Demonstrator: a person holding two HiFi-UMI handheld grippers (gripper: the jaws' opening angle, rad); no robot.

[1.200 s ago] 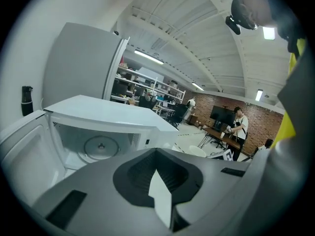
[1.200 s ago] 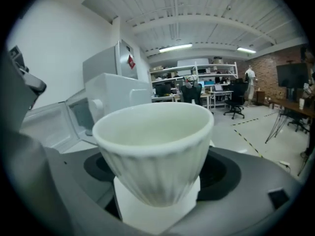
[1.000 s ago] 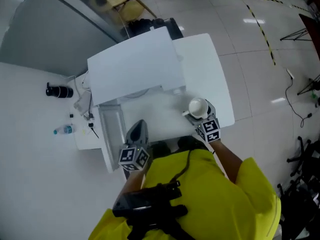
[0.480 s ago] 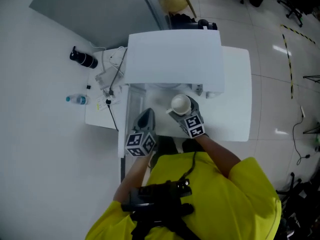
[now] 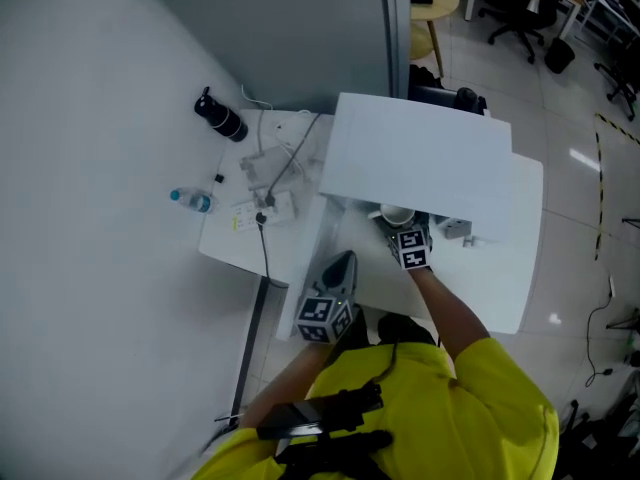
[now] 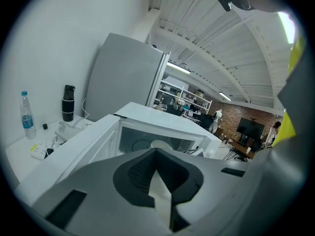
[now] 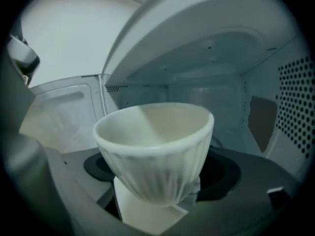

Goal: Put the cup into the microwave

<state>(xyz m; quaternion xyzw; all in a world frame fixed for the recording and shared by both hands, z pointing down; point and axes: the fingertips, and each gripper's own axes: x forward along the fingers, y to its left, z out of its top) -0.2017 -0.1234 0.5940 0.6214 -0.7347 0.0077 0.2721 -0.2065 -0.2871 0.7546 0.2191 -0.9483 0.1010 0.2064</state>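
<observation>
The white ribbed cup [image 7: 155, 141] sits between the jaws of my right gripper [image 5: 404, 230], which is shut on its lower part. In the right gripper view the cup is inside the mouth of the open white microwave [image 5: 420, 163], with the cavity ceiling above it and the perforated wall [image 7: 295, 97] to its right. From the head view only the cup rim [image 5: 397, 215] shows under the microwave's top edge. My left gripper [image 5: 343, 263] hangs shut and empty in front of the open door [image 6: 74, 146], left of the right gripper.
On the white table left of the microwave lie a power strip with cables [image 5: 265, 196], a water bottle [image 5: 190, 200] and a black flask [image 5: 222, 118]. A grey panel rises behind. Office chairs [image 5: 520, 13] and tiled floor are at the right.
The right gripper has carried the cup forward from in front of the microwave into its opening. The head view has swung, and the left gripper stays low by the door.
</observation>
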